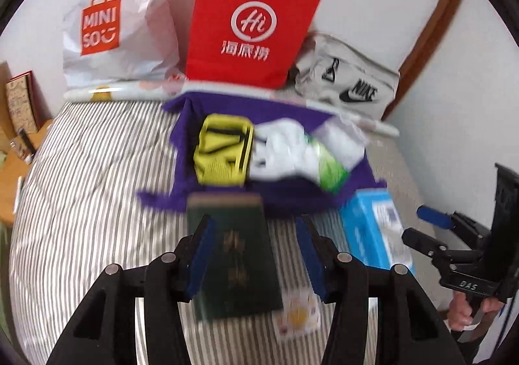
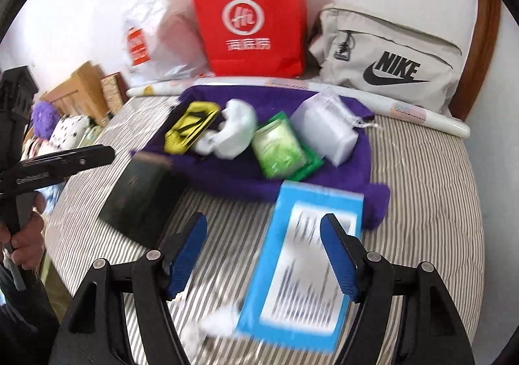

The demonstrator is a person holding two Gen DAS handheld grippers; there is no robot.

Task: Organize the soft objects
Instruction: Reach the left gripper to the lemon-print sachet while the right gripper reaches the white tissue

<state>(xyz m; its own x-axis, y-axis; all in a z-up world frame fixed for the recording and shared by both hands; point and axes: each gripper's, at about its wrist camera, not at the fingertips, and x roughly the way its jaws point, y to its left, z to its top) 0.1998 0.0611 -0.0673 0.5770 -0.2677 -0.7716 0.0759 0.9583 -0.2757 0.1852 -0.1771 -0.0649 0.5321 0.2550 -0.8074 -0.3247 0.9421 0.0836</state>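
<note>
1. The left claw [image 1: 256,254] hangs over the striped bed [image 1: 97,170] with its blue pads apart. A dark green booklet [image 1: 236,267] shows between them, lying on the bed; from the right wrist view it lies flat and free, so nothing is clamped.
2. The right claw [image 2: 264,254] also stands with its jaws apart. A blue and white box [image 2: 301,267] lies on the bed below them, and the pads do not press on it.
3. A purple cloth [image 2: 246,180] is spread on the bed toward the far edge, just behind the booklet and the box.
4. On that cloth, in a row, lie a yellow and black pouch [image 2: 189,129], a white rounded item [image 2: 235,129], a green packet [image 2: 282,152] and a white mesh bag [image 2: 327,129]. Each lies close beside the next; blur hides whether they touch.
5. Along the far edge of the bed lies a white roll [image 2: 324,87].
6. Behind the roll, against the wall, stand a white plastic shopping bag [image 1: 120,34], a red paper bag [image 1: 246,27] and a grey sports bag [image 2: 389,63], the grey one nearest the far right corner.
7. A small patterned card [image 1: 296,316] lies on the bed beside the near end of the booklet.
8. In the right wrist view, a hand [image 2: 22,235] grips the handle of the left claw at the left edge of the bed.
</note>
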